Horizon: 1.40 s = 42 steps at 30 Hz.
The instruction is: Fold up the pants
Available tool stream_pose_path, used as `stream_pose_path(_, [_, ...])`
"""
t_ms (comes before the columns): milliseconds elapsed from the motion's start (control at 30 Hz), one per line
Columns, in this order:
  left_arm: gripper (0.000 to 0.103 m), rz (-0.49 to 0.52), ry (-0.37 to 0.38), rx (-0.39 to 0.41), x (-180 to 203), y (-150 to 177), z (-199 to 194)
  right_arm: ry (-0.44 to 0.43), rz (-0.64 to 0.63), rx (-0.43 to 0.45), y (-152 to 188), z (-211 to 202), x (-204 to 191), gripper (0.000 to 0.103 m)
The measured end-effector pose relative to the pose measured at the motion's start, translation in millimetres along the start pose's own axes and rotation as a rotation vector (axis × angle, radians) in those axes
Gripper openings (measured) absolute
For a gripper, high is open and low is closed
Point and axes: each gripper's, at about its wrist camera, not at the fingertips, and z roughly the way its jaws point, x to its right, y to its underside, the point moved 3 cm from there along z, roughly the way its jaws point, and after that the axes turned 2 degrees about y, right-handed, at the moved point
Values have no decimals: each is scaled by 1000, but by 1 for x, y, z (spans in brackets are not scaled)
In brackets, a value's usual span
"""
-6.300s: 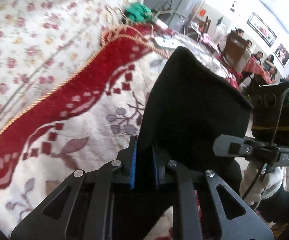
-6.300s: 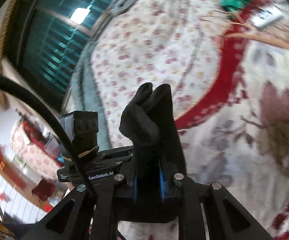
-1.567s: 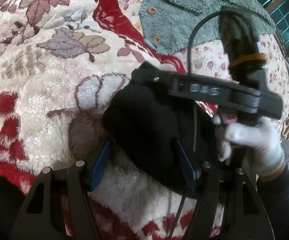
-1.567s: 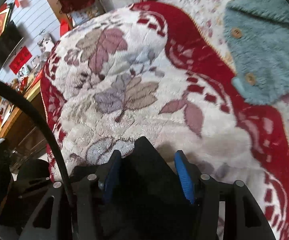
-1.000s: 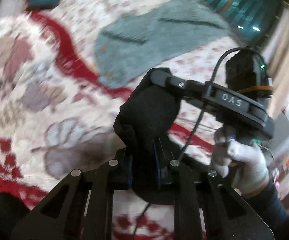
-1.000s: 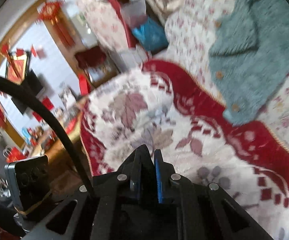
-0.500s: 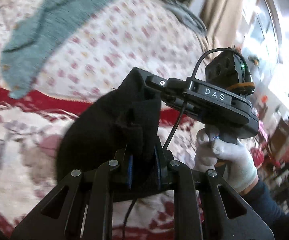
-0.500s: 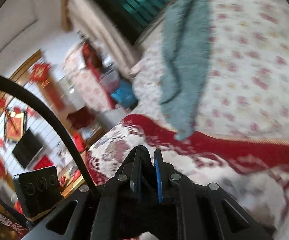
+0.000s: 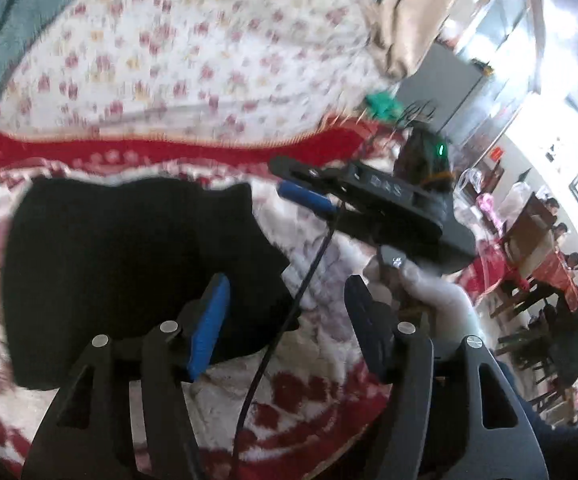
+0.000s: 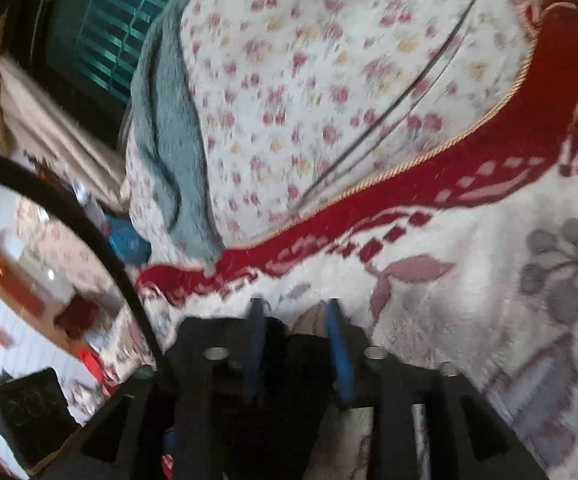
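Note:
The black pants (image 9: 129, 264) lie folded into a compact bundle on the red and white blanket (image 9: 313, 364). My left gripper (image 9: 285, 304) is open just above the bundle's right edge, with nothing in it. My right gripper (image 9: 289, 184) shows in the left wrist view to the right of the pants, held by a white-gloved hand (image 9: 433, 292), open and apart from the cloth. In the right wrist view the right gripper (image 10: 295, 320) is open, and a dark bit of the pants (image 10: 277, 328) shows low between its blue pads.
A floral bedsheet (image 9: 193, 52) lies beyond the blanket's red border. A teal fuzzy garment (image 10: 165, 136) lies at the far left of the bed. A green object (image 9: 383, 106) sits at the blanket's far corner. People sit at a table (image 9: 549, 268) to the right.
Both grippers were shut on the pants and carried the bundle. Now both have opened and let go, and the pants lie on the blanket. The right gripper has drawn away to the right.

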Motion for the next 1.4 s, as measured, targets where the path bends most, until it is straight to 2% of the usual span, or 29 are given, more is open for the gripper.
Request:
stream_pose_path(100, [60,53,-50,32,-4,-1,-25,-37,-7,-3,5,-14,-15,51])
stream_pose_path(200, [60,64,-185,58,-32,-4,-42,-14,-60,-64,18,-12,-33,52])
stream_pose_path(267, [60,50,-282,63,-55,-8,-46,8,-116,-106,30,-4,-47,52])
stream_pose_path(433, [60,-14,-402,65,-103,-8,-48,92,-210,-159,59,11,-62,52])
stream_pose_path(567, [60,-45,-426,40,-125,-3,-38,106,-238,-153,68,17,-62,51])
stream_pose_path(600, [60,-55,-425,25,-128,-3,-31,106,-240,-161,69,20,-61,47])
stream_pose_path(667, [60,-82,-401,-6,-132,-2,-19,152,-288,-170,70,26,-60,26])
stream_pose_path(767, [60,-81,-411,-20,-127,-2,-7,170,-331,-174,69,21,-61,13])
stream_pose_path(800, [60,-71,-412,-17,-124,-3,-7,176,-350,-172,70,18,-63,11])
stream_pose_path(867, [60,-60,-405,-8,-118,-6,-7,199,-403,-166,72,9,-71,9])
stream_pose_path(967, [60,-53,-394,5,-115,-10,-6,235,-419,-166,75,4,-70,9])
stream_pose_path(1100, [61,-29,-435,-10,-116,-7,6,259,-354,-154,76,13,-48,9])
stream_pose_path(1167, [61,-10,-462,-12,-115,-5,9,246,-325,-147,77,15,-43,9])
stream_pose_path(1300, [61,-38,-454,-9,-116,-7,2,236,-303,-125,68,3,-50,14])
stream_pose_path(1400, [61,-63,-456,5,-115,-11,-7,204,-316,-62,59,-11,-66,16])
